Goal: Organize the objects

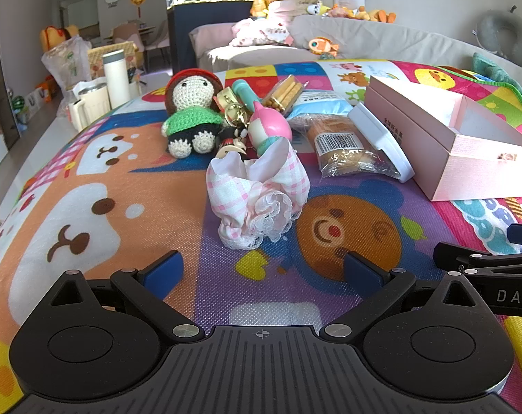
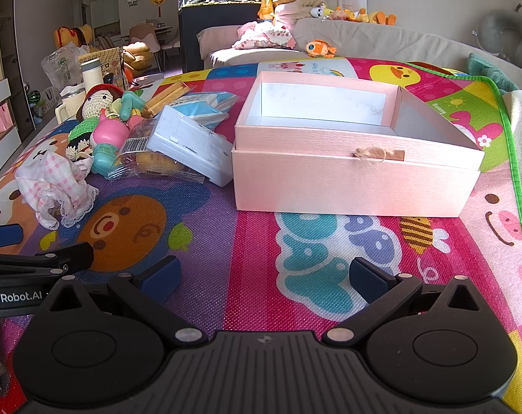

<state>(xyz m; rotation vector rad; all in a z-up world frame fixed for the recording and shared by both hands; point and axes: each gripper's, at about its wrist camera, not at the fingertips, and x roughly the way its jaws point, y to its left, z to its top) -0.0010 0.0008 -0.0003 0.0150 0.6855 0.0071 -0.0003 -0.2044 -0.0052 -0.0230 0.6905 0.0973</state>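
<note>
While both hover low over the cartoon play mat, my left claw is spread wide and holds nothing, and my right claw is equally wide and empty. Ahead of the left lies a pink checked cloth, with a crochet doll, a pink toy and a snack packet behind. The open pink box sits before the right claw.
</note>
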